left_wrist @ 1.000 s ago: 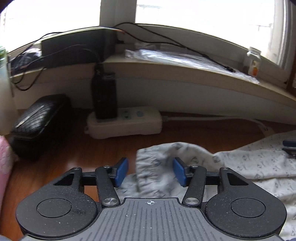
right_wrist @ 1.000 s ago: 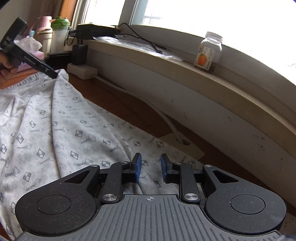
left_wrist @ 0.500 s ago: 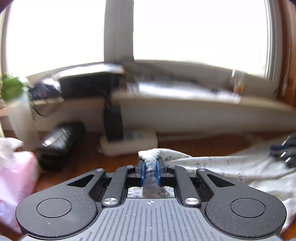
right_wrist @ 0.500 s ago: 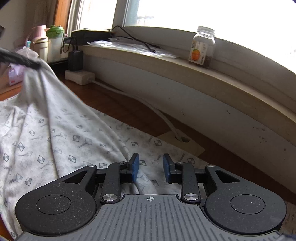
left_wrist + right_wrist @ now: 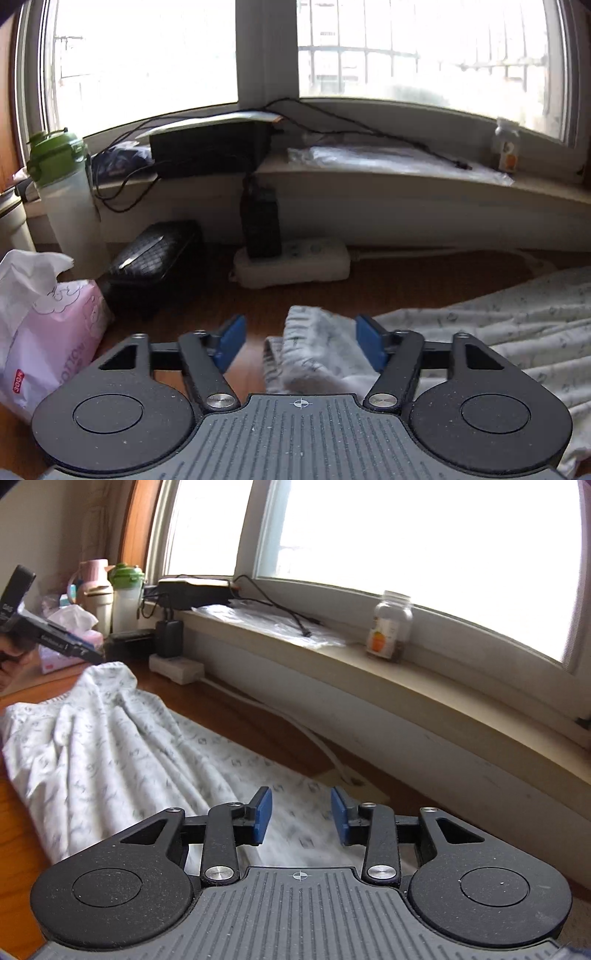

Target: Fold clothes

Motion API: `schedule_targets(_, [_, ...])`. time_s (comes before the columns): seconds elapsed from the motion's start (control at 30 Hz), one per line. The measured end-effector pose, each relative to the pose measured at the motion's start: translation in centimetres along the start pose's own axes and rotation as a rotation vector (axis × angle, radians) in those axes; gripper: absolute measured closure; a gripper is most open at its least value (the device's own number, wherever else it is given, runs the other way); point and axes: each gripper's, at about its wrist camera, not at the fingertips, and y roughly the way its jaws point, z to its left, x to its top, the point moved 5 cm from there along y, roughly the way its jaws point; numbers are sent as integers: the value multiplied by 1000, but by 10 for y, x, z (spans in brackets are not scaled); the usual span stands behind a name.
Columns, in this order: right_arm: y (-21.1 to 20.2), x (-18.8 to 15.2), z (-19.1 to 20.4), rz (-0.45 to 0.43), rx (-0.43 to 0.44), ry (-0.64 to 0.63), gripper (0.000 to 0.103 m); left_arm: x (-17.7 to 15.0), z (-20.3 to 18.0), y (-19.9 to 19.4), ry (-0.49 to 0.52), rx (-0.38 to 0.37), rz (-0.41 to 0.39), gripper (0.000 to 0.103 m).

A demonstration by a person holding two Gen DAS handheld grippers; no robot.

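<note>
The left gripper point(image 5: 300, 343) is opening; a bunched corner of the white, grey-patterned cotton garment point(image 5: 314, 354) sits loose between its blue pads. The right gripper point(image 5: 301, 819) is also opening, above the same cloth spread across the brown wooden table point(image 5: 255, 716) ahead.

You are looking at one garment point(image 5: 110, 746), a pale grey-white cloth printed all over with small dark square marks. It lies spread along the brown wooden counter point(image 5: 22, 819), parallel to the window wall, rumpled into long folds. In your right wrist view its far end is bunched and humped up higher than the rest, while the near part lies flatter. In your left wrist view a gathered, ribbed-looking edge point(image 5: 314, 350) stands up in a blurred fold, and the remainder trails off to the right.
</note>
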Motion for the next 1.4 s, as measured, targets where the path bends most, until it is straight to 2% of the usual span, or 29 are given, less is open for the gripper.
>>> schedule_targets(0.1, [-23, -14, -17, 5, -29, 29, 63, 17, -32, 4, 3, -69, -35, 21])
schedule_targets(0.17, [-38, -27, -36, 18, -78, 46, 61, 26, -63, 11, 25, -123, -49, 19])
schedule_targets(0.33, [-69, -67, -94, 71, -194, 147, 60, 41, -155, 34, 91, -287, -83, 2])
schedule_targets(0.47, [-89, -99, -140, 105, -267, 241, 60, 42, -233, 60, 156, -424, -71, 0])
schedule_targets(0.57, [-97, -119, -167, 127, -300, 313, 60, 42, -279, 81, 218, -486, -57, 0])
schedule_targets(0.67, [-97, -136, -185, 158, -333, 362, 60, 39, -310, 101, 257, -532, -37, 0])
schedule_targets(0.7, [-96, -140, -189, 166, -341, 376, 60, 36, -316, 105, 263, -550, -27, 0])
schedule_targets(0.77, [-96, -147, -198, 173, -353, 404, 53, 29, -323, 114, 275, -589, -4, 0])
schedule_targets(0.9, [-99, -151, -197, 169, -363, 409, 52, 10, -326, 127, 310, -664, 68, 0])
schedule_targets(1.13, [-121, -160, -183, 167, -406, 428, 52, -1, -311, 118, 276, -756, 93, 0])
schedule_targets(1.23, [-123, -160, -178, 168, -421, 424, 50, 1, -307, 115, 259, -763, 84, 0])
schedule_targets(1.27, [-122, -160, -179, 170, -425, 427, 44, 1, -308, 116, 263, -762, 90, 0])
schedule_targets(1.33, [-121, -160, -183, 168, -428, 446, 39, 2, -312, 117, 276, -759, 99, 0])
schedule_targets(1.4, [-123, -159, -192, 155, -433, 491, 43, 3, -312, 115, 281, -754, 87, 0])
